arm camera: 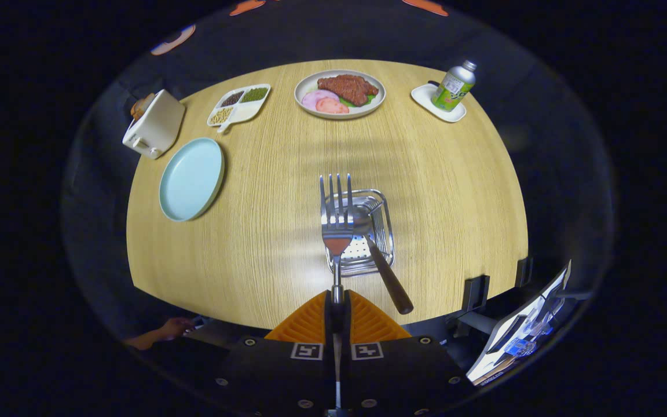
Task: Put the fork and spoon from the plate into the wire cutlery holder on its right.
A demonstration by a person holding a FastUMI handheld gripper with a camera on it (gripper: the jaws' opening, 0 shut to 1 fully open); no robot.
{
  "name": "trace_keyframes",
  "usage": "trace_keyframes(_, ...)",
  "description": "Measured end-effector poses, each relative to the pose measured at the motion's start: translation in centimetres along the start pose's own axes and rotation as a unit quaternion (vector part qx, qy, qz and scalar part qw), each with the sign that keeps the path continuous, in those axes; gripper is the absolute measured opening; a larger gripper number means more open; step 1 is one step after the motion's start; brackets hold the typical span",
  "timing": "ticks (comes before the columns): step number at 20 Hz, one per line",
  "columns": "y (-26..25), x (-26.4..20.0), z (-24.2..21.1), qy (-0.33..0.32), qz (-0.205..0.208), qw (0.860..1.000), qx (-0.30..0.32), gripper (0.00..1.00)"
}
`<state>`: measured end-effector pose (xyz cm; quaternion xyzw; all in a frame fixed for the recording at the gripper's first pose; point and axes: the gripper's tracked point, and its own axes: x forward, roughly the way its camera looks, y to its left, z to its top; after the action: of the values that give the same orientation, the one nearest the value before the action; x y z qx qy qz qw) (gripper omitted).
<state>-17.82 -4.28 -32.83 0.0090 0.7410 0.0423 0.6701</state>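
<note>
While the tongs (337,301) clamp the fork (336,223) by its handle, tines point straight ahead, directly over the wire cutlery holder (388,231) on the bench (264,231). The spoon (383,263) already leans inside the holder.

Round light-wood table (443,191), grain running lengthwise, bright glare patch near its front edge. Black cloth wall (136,69) behind. Dark surroundings; clamp brackets (477,292) at table's near edge.
</note>
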Motion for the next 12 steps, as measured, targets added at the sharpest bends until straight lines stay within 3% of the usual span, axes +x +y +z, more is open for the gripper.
trace_keyframes(7, -1.3, 1.8, -2.3, 0.096, 0.013, 0.994, -0.045, 0.03)
trace_keyframes(12, -1.4, 2.6, -1.2, 0.109, 0.02, 0.993, -0.045, 0.05)
